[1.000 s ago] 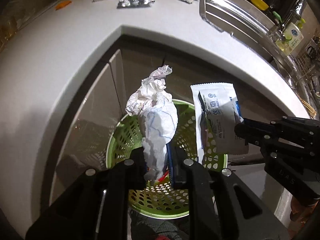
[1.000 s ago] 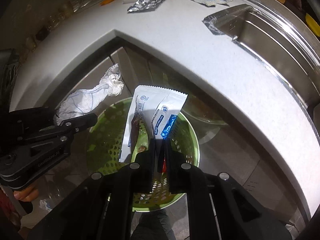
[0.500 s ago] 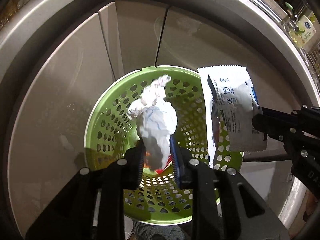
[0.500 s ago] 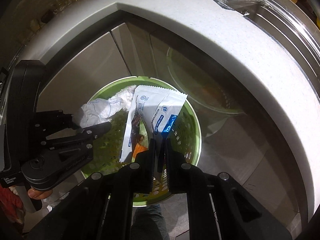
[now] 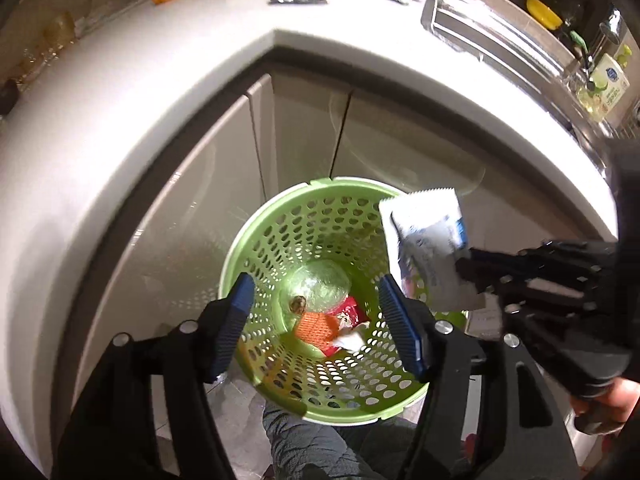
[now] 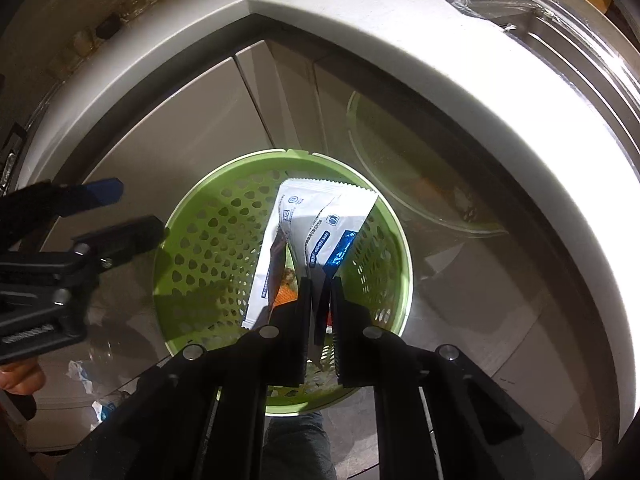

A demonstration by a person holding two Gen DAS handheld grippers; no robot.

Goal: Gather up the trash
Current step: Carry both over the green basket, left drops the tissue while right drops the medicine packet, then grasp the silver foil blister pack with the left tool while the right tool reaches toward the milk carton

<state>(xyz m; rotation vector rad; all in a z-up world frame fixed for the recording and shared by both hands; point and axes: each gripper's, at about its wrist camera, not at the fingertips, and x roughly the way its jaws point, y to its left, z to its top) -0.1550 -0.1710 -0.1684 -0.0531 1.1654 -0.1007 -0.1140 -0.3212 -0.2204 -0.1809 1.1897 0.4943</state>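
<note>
Above the green basket (image 5: 256,240), the left gripper (image 5: 316,320) has just been opening; its jaws stand apart with nothing between them, and the crumpled tissue it pinched a second ago is gone from them. To its right, the right gripper (image 6: 320,300) stays clamped on one white wrapper (image 6: 320,216) over the basket. Only the left view shows the basket's bottom: orange and red scraps (image 5: 320,326).
</note>
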